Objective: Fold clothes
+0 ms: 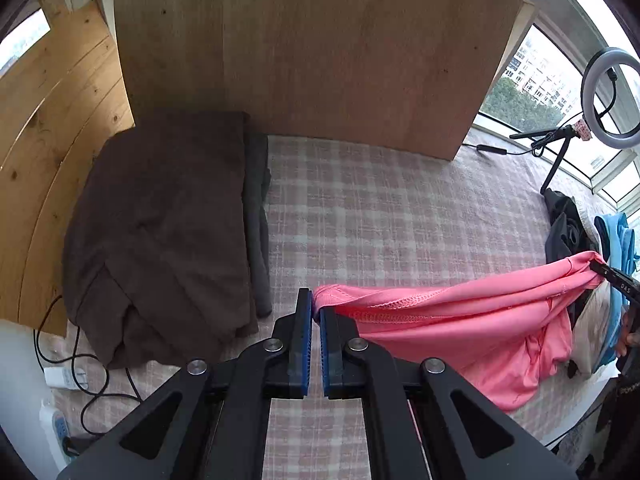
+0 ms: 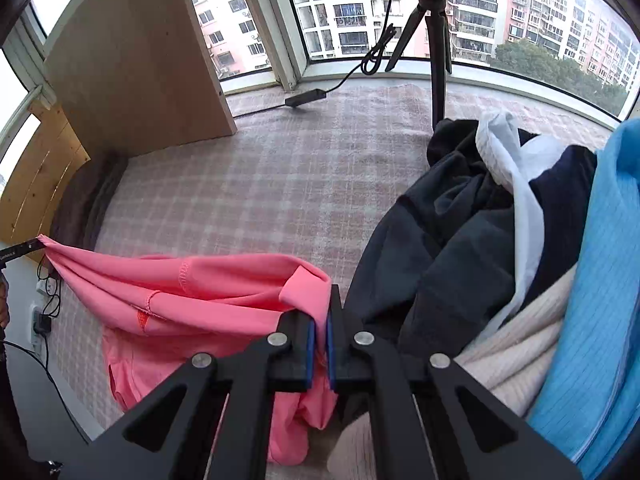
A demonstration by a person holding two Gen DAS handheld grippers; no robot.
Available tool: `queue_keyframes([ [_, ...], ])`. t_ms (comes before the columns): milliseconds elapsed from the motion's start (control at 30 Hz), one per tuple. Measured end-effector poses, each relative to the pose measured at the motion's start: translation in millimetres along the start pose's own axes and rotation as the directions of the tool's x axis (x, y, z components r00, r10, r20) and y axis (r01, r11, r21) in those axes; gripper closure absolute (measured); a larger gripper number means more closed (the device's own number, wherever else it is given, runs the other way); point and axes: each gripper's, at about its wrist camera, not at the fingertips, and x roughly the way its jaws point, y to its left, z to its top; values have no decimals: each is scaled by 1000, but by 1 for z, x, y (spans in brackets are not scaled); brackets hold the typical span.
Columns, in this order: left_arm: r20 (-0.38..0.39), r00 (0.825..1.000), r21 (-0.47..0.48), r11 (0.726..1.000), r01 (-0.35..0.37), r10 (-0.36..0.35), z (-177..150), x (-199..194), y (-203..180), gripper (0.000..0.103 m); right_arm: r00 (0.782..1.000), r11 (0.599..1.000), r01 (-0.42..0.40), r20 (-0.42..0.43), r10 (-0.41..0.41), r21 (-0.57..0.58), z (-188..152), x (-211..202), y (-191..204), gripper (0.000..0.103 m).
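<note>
A pink garment (image 1: 460, 320) hangs stretched between my two grippers above a plaid-covered surface (image 1: 380, 208). My left gripper (image 1: 316, 304) is shut on one corner of it. My right gripper (image 2: 321, 320) is shut on the opposite end of the pink garment (image 2: 180, 300). The right gripper also shows at the far right of the left wrist view (image 1: 600, 270), and the left gripper's tip shows at the far left of the right wrist view (image 2: 38, 245). The cloth sags in the middle and its lower part drapes down.
A folded brown garment (image 1: 160, 232) lies on a grey one (image 1: 258, 220) at the left. A wooden panel (image 1: 320, 40) stands behind. A pile of dark, white, beige and blue clothes (image 2: 520, 240) lies at the right. A ring light on a tripod (image 1: 608, 96) stands near the window. Cables and a power strip (image 1: 60, 420) lie at the left edge.
</note>
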Motion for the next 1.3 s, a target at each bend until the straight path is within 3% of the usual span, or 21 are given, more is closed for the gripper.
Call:
queue_keyframes([
  [67, 140, 990, 3, 1000, 10, -10, 46, -58, -4, 100, 990, 999, 22, 137, -18, -29, 54, -43, 14, 99],
  [100, 218, 976, 12, 1000, 13, -15, 64, -94, -6, 102, 973, 998, 34, 229, -22, -47, 78, -80, 23, 99],
  [133, 304, 953, 17, 1000, -9, 3, 77, -135, -8, 102, 948, 997, 48, 319, -26, -63, 101, -117, 32, 99],
  [233, 515, 857, 27, 998, -55, 33, 96, -250, -12, 103, 848, 990, 112, 528, -51, -83, 134, -225, 55, 99],
  [300, 578, 816, 78, 996, -46, -7, 89, -300, -16, 103, 803, 989, 118, 594, -43, -88, 136, -275, 62, 99],
  [333, 592, 806, 99, 993, -61, -10, 83, -315, -19, 103, 796, 988, 117, 604, -36, -96, 133, -291, 65, 99],
  [400, 575, 818, 127, 987, -96, 5, 72, -319, -24, 103, 801, 984, 142, 596, -53, -103, 121, -302, 69, 99],
  [467, 521, 854, 178, 978, -105, -3, 60, -295, -32, 103, 830, 984, 134, 556, -47, -116, 100, -294, 70, 99],
  [600, 297, 950, 262, 965, 14, -95, 40, -196, -60, 103, 901, 990, 106, 431, -57, -91, 30, -244, 52, 99],
  [700, 100, 983, 314, 942, 117, -156, 16, -111, -100, 103, 947, 995, 96, 310, -90, -3, -36, -208, 21, 99],
  [767, -14, 982, 346, 920, 181, -188, -6, -62, -139, 103, 969, 993, 97, 220, -110, 71, -84, -186, -3, 99],
  [833, -124, 966, 369, 894, 255, -225, -27, -24, -183, 100, 984, 984, 104, 127, -123, 145, -131, -164, -28, 99],
  [933, -216, 945, 419, 851, 316, -245, -48, 21, -240, 92, 990, 961, 130, 13, -138, 245, -189, -147, -64, 99],
  [1000, -254, 930, 424, 833, 355, -267, -54, 43, -271, 80, 987, 944, 158, -35, -154, 289, -215, -146, -80, 99],
  [1133, -301, 906, 390, 829, 401, -296, -42, 78, -313, 68, 984, 938, 178, -66, -165, 296, -240, -153, -96, 98],
  [1200, -309, 911, 400, 831, 386, -274, -40, 93, -332, 60, 983, 945, 183, -60, -173, 272, -240, -157, -96, 98],
  [1300, -359, 892, 366, 838, 405, -274, -43, 120, -351, 59, 980, 955, 197, -60, -188, 221, -230, -156, -91, 98],
])
